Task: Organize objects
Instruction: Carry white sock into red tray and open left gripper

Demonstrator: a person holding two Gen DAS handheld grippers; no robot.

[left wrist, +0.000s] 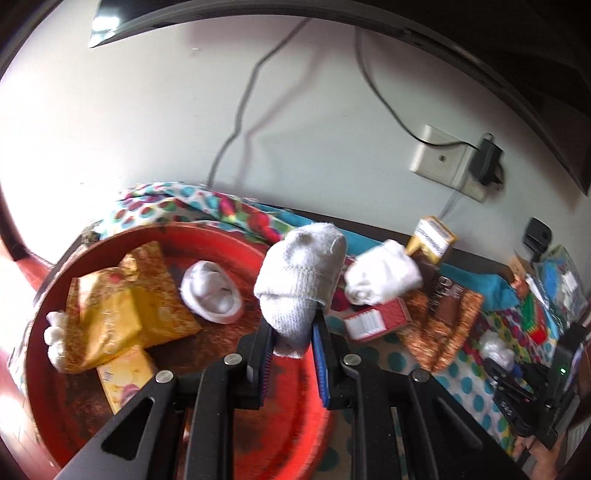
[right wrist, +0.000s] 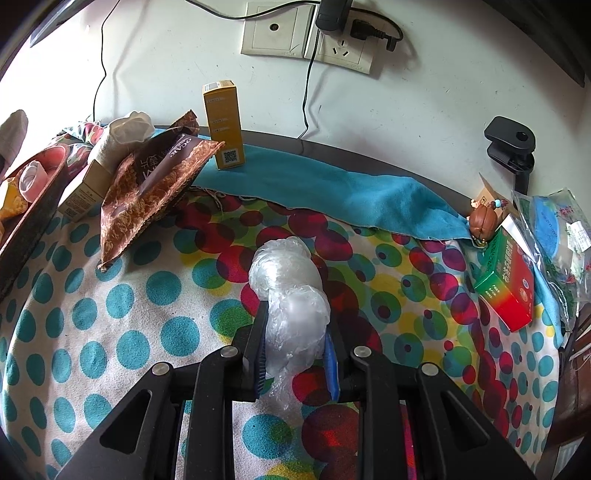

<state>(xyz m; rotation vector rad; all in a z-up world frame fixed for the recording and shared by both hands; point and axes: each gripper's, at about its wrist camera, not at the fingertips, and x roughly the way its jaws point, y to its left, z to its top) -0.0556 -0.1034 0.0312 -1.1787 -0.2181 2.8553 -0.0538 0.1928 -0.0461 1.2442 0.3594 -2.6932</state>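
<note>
Clamped in the left gripper (left wrist: 291, 345), a rolled white sock (left wrist: 301, 280) hangs over the red tray (left wrist: 295, 435); the right gripper (right wrist: 295, 345) pinches a crumpled plastic bag (right wrist: 291, 295).

Dotted cloth-covered table (right wrist: 110, 332), red tray (left wrist: 295, 424), blue towel (right wrist: 332, 184), boxes, snack bag (right wrist: 155, 177)

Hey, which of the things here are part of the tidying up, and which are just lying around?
Part of the job:
- rolled white sock in the left gripper
- crumpled clear plastic bag in the right gripper
- round red tray
- second white sock roll in the tray

Lying about:
- black charger in the wall socket
- black clamp
</note>
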